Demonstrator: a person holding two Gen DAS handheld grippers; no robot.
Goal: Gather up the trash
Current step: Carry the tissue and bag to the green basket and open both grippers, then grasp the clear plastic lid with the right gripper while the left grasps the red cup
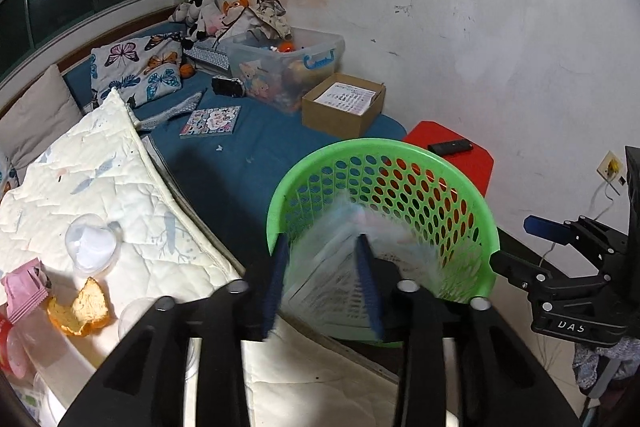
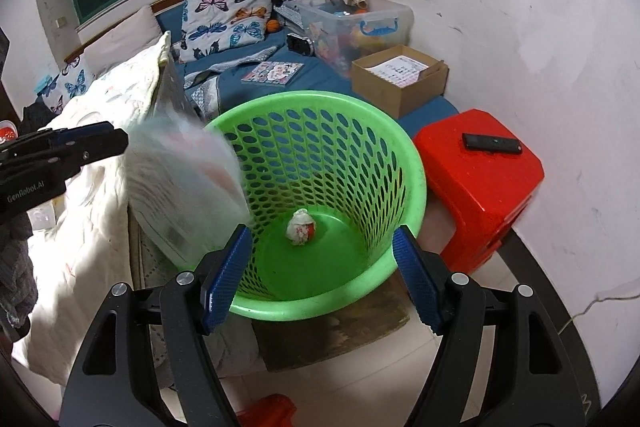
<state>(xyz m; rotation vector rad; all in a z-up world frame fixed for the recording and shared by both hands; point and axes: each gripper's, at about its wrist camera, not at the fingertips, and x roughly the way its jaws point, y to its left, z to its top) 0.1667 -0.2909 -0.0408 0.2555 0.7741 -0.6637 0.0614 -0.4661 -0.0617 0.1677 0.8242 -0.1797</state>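
Two pieces of trash show at the green bin so far, and more waits on the bed. From the left wrist view, the left tongs (image 1: 322, 287) hang over the near rim of the bin (image 1: 486, 227), jaws parted, with a blurred plastic wrapper (image 1: 340, 267) between and in front of them; it looks loose and dropping rather than pinched, though the blur keeps me from being sure the pads are clear of it. To the left, on the white quilt (image 1: 132, 195) spread over the bed, lie an orange peel (image 1: 86, 305), a pink packet (image 1: 24, 287) and a clear plastic lid (image 1: 90, 247), none of them collected yet. The right tongs (image 1: 516, 247) reach in from the right edge, jaws apart, one tip touching or just beside the bin's outer wall. From the right wrist view, the right tongs (image 2: 322, 275) stand about half open around the near rim of the bin (image 2: 416, 187); whether the pads press on the rim I cannot tell. One crumpled wad of paper (image 2: 301, 227) already lies on the bin's floor. The wrapper (image 2: 184, 183) is a smear just at the bin's left rim, apart from the left tongs (image 2: 96, 143) at the left. By my reckoning the job is in its early part: one item binned, one going in, several left.
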